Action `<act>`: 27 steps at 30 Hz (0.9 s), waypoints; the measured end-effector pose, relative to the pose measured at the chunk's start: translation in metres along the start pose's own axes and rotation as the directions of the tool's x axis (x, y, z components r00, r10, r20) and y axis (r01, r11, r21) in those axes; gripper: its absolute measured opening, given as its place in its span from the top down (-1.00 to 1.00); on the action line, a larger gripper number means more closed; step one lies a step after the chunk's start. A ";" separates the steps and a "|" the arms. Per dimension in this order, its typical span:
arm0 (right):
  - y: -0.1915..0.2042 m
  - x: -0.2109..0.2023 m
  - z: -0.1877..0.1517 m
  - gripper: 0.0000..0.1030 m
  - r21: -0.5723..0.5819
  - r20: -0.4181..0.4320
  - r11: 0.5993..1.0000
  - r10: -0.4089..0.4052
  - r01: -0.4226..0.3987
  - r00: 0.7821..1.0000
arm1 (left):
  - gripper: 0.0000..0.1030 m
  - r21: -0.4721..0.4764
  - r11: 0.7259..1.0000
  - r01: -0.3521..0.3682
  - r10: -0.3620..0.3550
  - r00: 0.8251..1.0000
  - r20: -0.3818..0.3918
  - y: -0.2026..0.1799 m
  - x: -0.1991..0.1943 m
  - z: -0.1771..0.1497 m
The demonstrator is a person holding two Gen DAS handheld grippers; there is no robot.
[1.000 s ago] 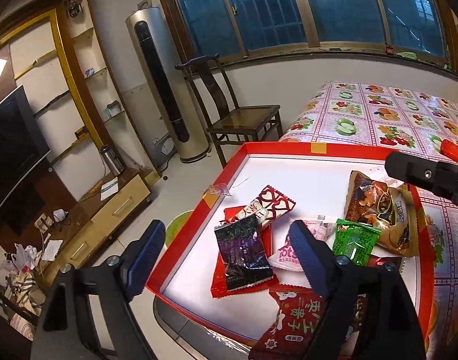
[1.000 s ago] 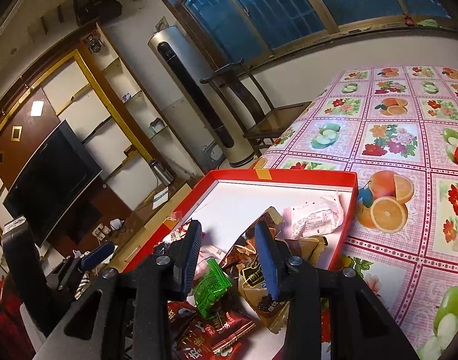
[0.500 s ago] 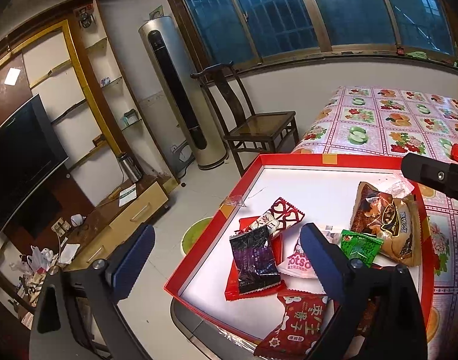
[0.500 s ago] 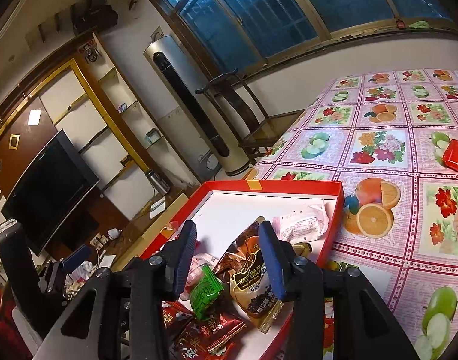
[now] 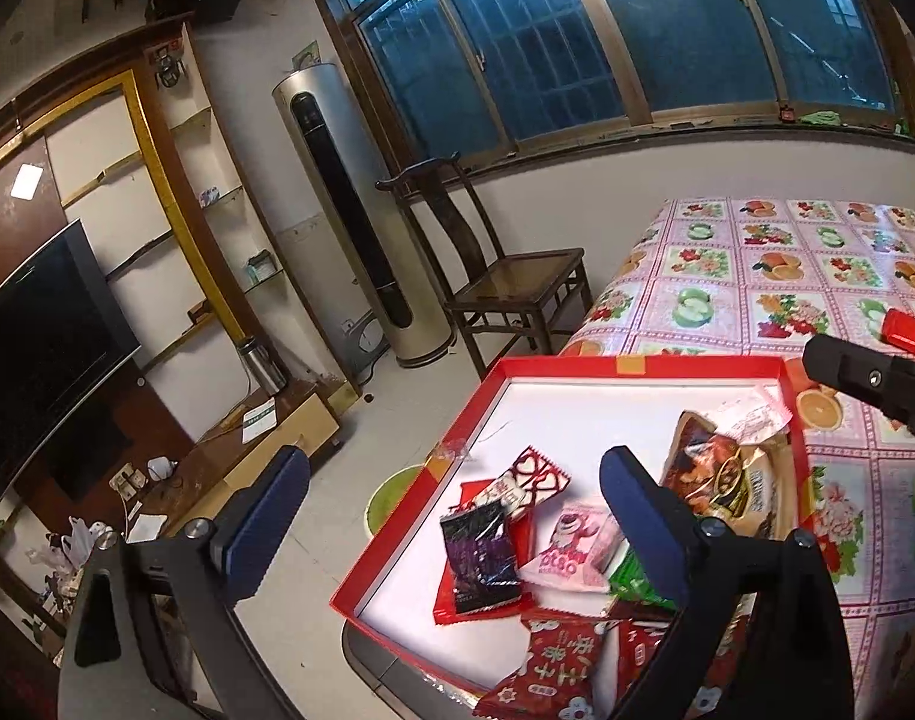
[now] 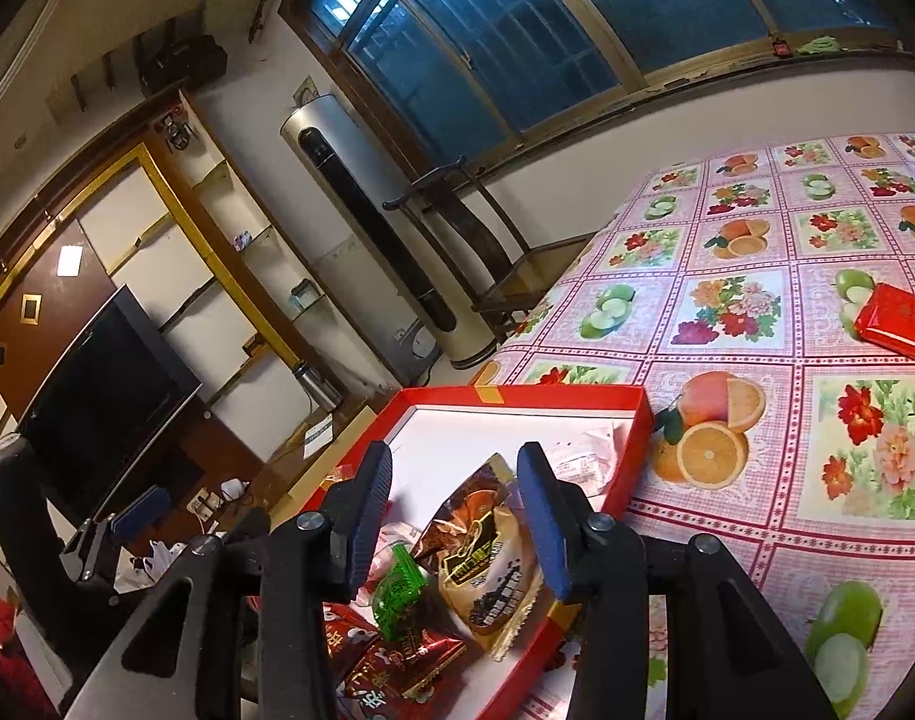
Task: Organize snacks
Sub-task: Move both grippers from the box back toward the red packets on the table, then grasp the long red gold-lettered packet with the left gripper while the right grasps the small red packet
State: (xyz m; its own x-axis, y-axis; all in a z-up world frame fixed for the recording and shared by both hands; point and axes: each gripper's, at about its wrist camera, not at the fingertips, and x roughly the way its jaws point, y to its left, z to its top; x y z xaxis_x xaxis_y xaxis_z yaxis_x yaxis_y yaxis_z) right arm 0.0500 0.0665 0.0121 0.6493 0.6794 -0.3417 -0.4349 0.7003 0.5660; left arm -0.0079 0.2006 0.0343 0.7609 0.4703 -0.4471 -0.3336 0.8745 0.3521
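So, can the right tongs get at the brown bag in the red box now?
Probably yes: the right tongs are open above the brown bag, which lies on top, with nothing between them.

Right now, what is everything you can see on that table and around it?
Box lid: one, red with white inside, table corner.
Snack packets: several in the box, among them a brown bag, green packet, black packet, pink packet.
Red box: one, far right on the tablecloth.
Tablecloth: one, pink with fruit and flowers.
Chair: one, dark wood, beside the table.
Tower unit: one, silver, by the window.
Television: one, black, left wall.
Left gripper: open, above the box.
Right gripper: open, above the brown bag.
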 end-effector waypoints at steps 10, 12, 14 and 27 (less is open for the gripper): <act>-0.122 -0.091 0.074 -0.32 0.079 0.151 0.931 -0.364 0.356 0.919 | -0.95 0.109 0.964 0.243 -0.252 0.965 0.078 -0.089 -0.027 0.055; -0.154 -0.103 0.091 -0.43 0.110 0.141 0.888 -0.458 0.446 0.878 | -0.95 0.114 0.944 0.311 -0.316 0.948 0.033 -0.113 -0.022 0.062; -0.189 -0.110 0.103 -0.50 0.177 0.094 0.855 -0.507 0.487 0.857 | -0.95 0.120 0.928 0.353 -0.353 0.935 -0.019 -0.134 -0.016 0.066; -0.277 -0.034 0.112 -0.26 0.301 -0.189 0.721 -0.597 0.624 0.780 | -0.95 0.108 0.916 0.387 -0.371 0.917 -0.145 -0.170 0.009 0.065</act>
State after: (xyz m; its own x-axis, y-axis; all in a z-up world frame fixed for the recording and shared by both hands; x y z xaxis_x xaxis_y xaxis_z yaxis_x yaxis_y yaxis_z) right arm 0.2182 -0.1750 -0.0485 0.6478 0.1536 -0.7462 0.2796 0.8632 0.4204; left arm 0.0918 0.0484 0.0244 0.7408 0.1246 -0.6601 0.0490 0.9700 0.2381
